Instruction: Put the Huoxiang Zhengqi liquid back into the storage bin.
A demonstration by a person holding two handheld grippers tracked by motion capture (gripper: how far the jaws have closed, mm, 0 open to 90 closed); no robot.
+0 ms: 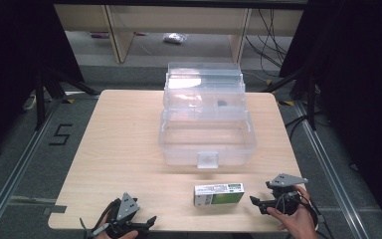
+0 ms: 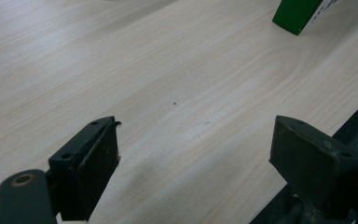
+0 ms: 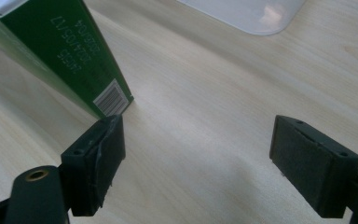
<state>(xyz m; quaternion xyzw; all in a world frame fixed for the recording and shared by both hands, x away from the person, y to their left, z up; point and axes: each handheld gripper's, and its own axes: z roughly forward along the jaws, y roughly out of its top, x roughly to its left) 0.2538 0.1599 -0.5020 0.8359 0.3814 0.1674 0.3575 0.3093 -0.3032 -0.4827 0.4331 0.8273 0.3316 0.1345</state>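
My left tongs and right tongs both gape wide with nothing between the pads, low over the near edge of the pale wood-grain surface. The green and white carton lies flat between them, just beside the right tongs; its end carries a barcode and printed digits too blurred for me to read. Farther off sits a clear plastic box, lid up. On the grey floor to the left, tape spells "5".

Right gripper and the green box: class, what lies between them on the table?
Nothing: in the high view, bare wooden table separates the right gripper from the green box, its jaws open.
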